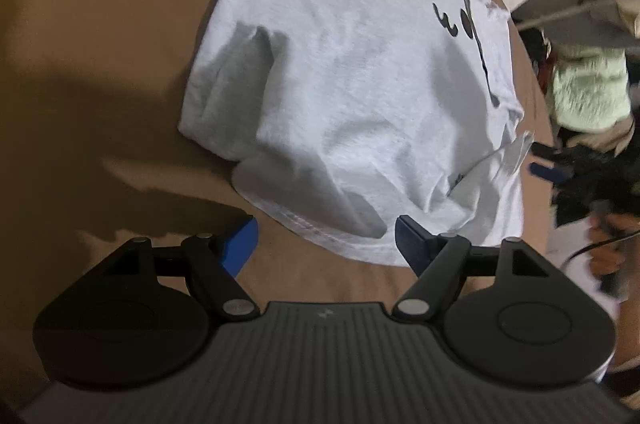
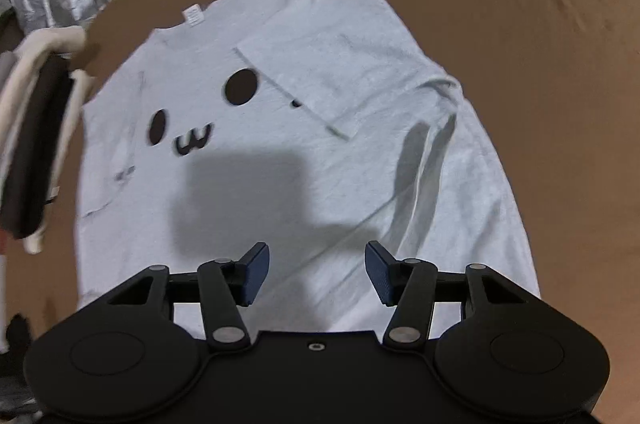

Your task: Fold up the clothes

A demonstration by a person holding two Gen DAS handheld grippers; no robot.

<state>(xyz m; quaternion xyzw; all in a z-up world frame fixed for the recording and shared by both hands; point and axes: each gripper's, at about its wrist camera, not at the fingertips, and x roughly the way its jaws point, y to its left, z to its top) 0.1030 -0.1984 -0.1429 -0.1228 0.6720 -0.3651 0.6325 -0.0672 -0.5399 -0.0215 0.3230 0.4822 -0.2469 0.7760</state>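
Pale grey shirt (image 2: 304, 160) lies spread on the brown table (image 2: 540, 44), printed face up, one sleeve folded in over the chest beside the black eye print (image 2: 240, 87). Left claw (image 1: 326, 244) hangs over the hem with its blue pads (image 1: 240, 244) apart, gripping nothing. Right claw (image 2: 317, 272) hovers above the lower body of the shirt, pads spread, nothing between them.
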